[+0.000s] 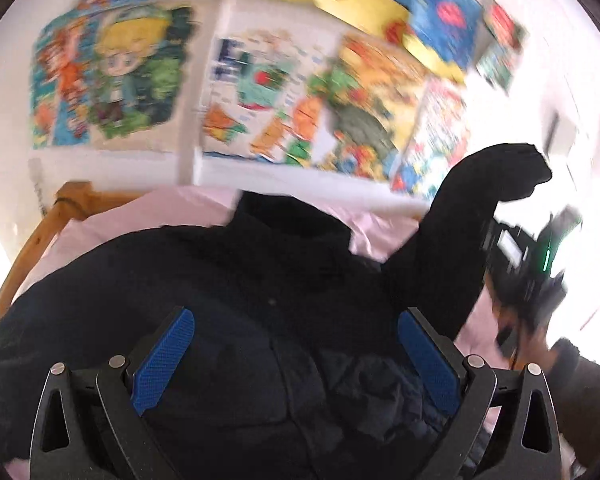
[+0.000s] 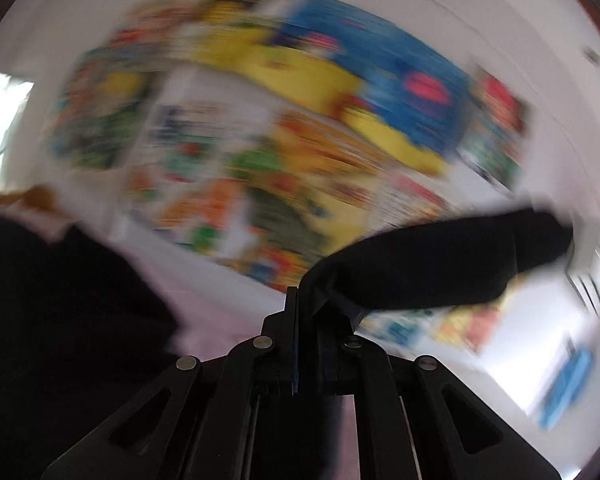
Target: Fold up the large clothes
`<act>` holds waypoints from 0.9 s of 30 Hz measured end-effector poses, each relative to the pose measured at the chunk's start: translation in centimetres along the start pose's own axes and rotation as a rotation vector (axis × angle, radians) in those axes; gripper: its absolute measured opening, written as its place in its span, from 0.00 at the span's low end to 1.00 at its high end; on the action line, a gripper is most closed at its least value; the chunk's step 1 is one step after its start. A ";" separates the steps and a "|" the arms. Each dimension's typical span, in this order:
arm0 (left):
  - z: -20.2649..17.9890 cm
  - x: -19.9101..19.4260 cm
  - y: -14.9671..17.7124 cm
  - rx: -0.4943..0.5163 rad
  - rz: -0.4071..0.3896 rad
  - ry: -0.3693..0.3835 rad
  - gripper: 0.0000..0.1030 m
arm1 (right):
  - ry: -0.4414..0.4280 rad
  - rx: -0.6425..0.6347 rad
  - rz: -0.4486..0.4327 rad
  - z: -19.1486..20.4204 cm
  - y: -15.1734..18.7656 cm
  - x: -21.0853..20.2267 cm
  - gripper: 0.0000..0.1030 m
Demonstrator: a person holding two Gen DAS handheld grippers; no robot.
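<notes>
A dark padded jacket point(image 1: 228, 304) lies spread on the bed point(image 1: 112, 216), collar toward the headboard end. The right tongs point(image 2: 304, 300) pinch its sleeve point(image 2: 440, 260), lifted off the bed. The left tongs point(image 1: 296, 356) stand spread above the body. It looks soft, bulky and limp, best gripped at cuff or hem.

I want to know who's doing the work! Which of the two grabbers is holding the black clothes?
The right gripper: its jaws are shut on a sleeve of the black jacket. The left gripper stands wide open, its blue pads empty.
</notes>
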State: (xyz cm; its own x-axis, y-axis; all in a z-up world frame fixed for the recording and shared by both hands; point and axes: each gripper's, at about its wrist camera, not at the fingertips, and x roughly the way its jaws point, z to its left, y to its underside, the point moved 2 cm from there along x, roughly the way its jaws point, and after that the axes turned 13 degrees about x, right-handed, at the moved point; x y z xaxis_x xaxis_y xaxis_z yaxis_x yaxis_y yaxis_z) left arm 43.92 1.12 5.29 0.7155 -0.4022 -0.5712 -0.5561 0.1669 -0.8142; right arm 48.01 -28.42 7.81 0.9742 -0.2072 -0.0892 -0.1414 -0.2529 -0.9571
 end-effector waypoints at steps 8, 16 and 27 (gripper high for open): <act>8.8 4.3 4.2 -0.321 0.025 0.172 1.00 | -0.336 -0.192 0.190 14.9 5.1 -2.8 0.06; 11.3 10.2 11.1 -0.499 0.192 0.145 1.00 | -0.502 -0.347 0.433 21.3 12.7 -6.1 0.06; 9.2 13.2 11.2 -0.591 0.276 0.327 0.71 | -0.574 -0.086 0.480 17.3 11.0 -5.4 0.06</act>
State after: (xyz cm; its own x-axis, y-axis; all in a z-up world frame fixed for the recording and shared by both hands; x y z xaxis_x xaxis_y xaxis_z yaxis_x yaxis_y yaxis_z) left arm 50.97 5.95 -12.31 0.4044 -0.6799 -0.6118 -0.8997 -0.1755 -0.3997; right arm 44.20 -13.69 -6.99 0.7374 0.2054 -0.6435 -0.5641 -0.3366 -0.7539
